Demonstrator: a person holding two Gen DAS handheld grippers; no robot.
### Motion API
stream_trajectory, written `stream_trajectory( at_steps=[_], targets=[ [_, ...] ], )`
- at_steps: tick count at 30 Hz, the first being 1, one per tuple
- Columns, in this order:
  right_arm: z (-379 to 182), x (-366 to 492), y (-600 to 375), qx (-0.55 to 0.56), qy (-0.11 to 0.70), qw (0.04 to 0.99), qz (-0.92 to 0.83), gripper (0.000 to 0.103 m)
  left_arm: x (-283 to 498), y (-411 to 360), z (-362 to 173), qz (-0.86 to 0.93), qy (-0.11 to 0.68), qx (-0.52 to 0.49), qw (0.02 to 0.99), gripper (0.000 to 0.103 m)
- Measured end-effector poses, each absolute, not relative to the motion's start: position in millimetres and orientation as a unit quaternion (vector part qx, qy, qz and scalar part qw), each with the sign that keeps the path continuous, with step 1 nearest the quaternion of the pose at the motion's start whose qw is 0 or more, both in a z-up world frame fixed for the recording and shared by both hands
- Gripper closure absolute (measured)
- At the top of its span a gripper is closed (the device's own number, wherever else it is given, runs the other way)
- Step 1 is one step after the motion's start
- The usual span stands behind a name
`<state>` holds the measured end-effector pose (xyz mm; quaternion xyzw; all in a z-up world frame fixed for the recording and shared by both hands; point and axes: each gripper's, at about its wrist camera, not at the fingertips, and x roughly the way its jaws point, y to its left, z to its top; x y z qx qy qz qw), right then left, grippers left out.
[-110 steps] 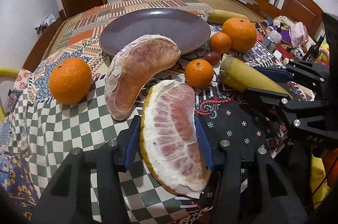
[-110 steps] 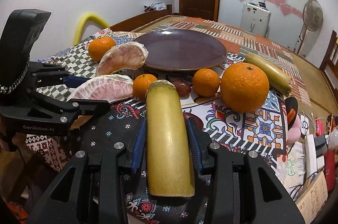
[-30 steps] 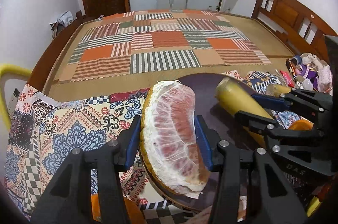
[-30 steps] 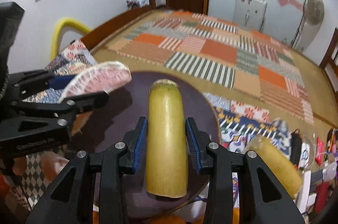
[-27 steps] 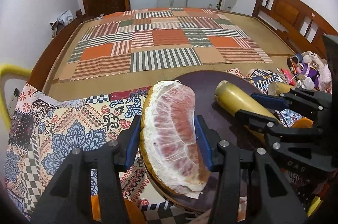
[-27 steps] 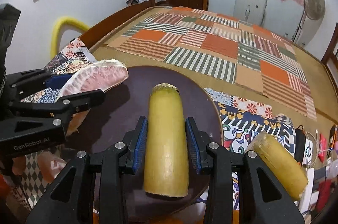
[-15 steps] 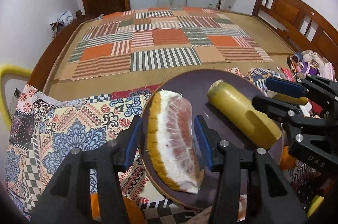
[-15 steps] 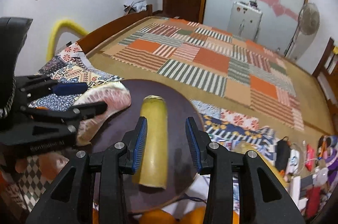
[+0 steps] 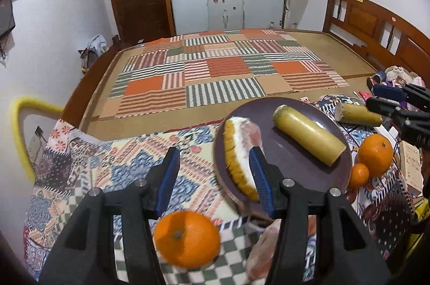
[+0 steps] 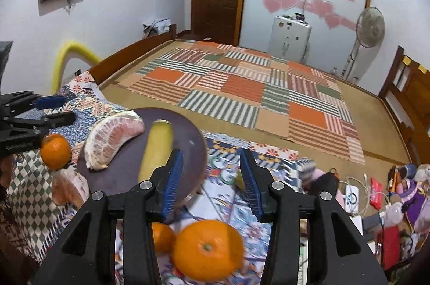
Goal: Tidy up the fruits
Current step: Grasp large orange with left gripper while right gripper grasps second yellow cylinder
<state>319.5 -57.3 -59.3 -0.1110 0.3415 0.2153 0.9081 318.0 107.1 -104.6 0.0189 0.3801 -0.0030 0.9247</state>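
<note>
Just below the left tool (image 9: 212,177), whose jaws have just been opening and now stand apart with nothing between them, sits a large orange (image 9: 188,238) on the checked cloth: firm, round and apt to roll, so it is best taken across its widest girth. Beside it to the right lies a loose pomelo wedge (image 9: 264,250), soft and easily torn, better held by its pithy back. The right tool (image 10: 212,177), its jaws likewise just opened and empty, hangs over another orange (image 10: 209,248) with a small orange (image 10: 162,236) touching it on the left. Beyond both tools the dark plate (image 9: 295,166) carries a pomelo segment (image 9: 239,150) and a stiff, smooth sugarcane piece (image 9: 309,135). A second cane piece (image 9: 357,114) lies farther right, off the plate; grip it mid-length.
</note>
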Motion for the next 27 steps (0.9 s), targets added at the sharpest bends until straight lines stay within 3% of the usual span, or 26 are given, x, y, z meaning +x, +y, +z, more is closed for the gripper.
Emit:
stream_trajectory(
  at_steps=[7, 11, 27],
  targets=[
    [-71.4, 318.9, -84.8, -0.123, 0.352, 0.909, 0.188, 0.061, 300.0, 127.9, -118.0, 0.009, 0.402, 0.015, 0.916, 0.045],
    [-83.5, 320.6, -100.6, -0.122, 0.362, 0.907, 0.179, 0.050, 289.0, 136.0, -131.2, 0.014, 0.412, 0.012, 0.911, 0.031],
    [-112.1, 344.6, -129.6, -0.137, 0.411, 0.887, 0.163, 0.049, 282.0, 138.2, -158.2, 0.003, 0.430, -0.003, 0.903, 0.025]
  ],
)
